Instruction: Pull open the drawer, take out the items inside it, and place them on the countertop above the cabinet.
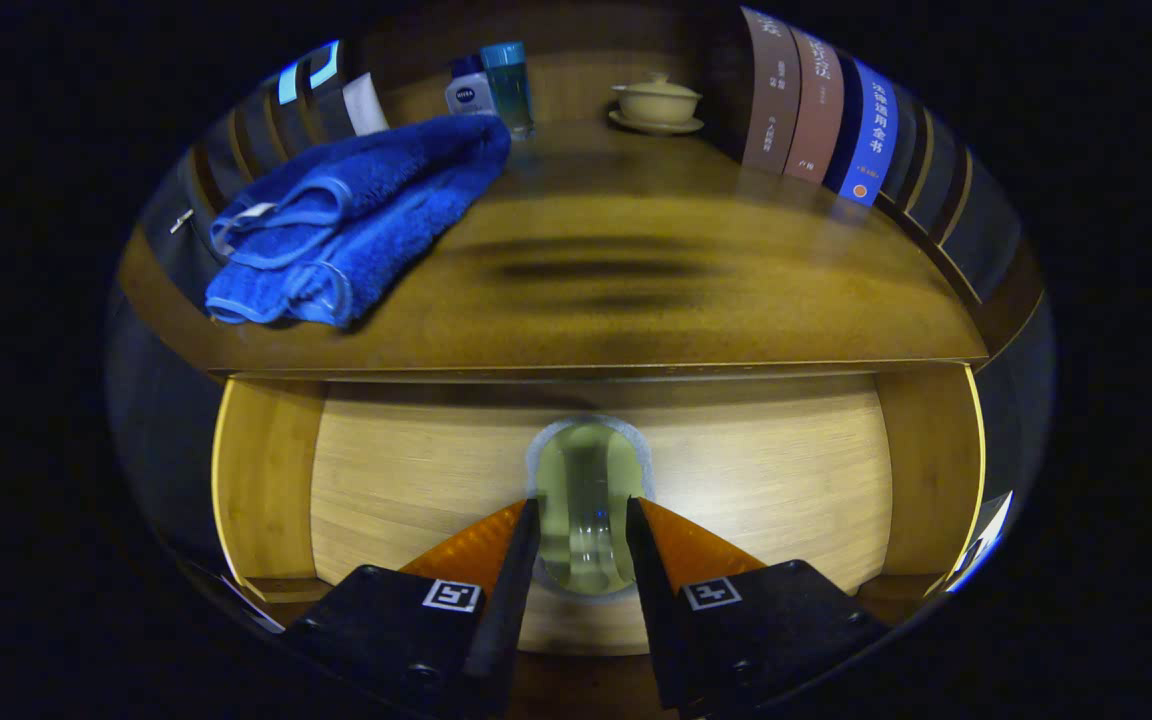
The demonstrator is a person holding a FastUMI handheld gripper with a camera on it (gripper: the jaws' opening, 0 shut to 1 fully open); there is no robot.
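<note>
Here, at the bench's left edge, a blue towel lies folded, its long axis running from the near-left edge toward the back middle, a small white tag showing at its near-left fold. Behind it, toward the back-left corner, stand a few dark upright things too dim to tell. Just past the towel's far end stand a small white bottle with a dark cap, its label too small to read with any surety, and beside it a taller teal bottle, both upright. Near the back middle sits a pale lidded cup on a saucer. Along the right edge stand a row of books, spines facing in; the writing on the brown and blue spines cannot be read.

Below the bench's front edge the drawer stands pulled open, its pale wood floor bare on both sides. At the middle of that floor lies a clear glass item, elongated, its long axis pointing from the gripper toward the drawer's back.

The gripper reaches down into the drawer, fingers level, one on each side of the glass item's near half, both touching its sides and clamping it.
</note>
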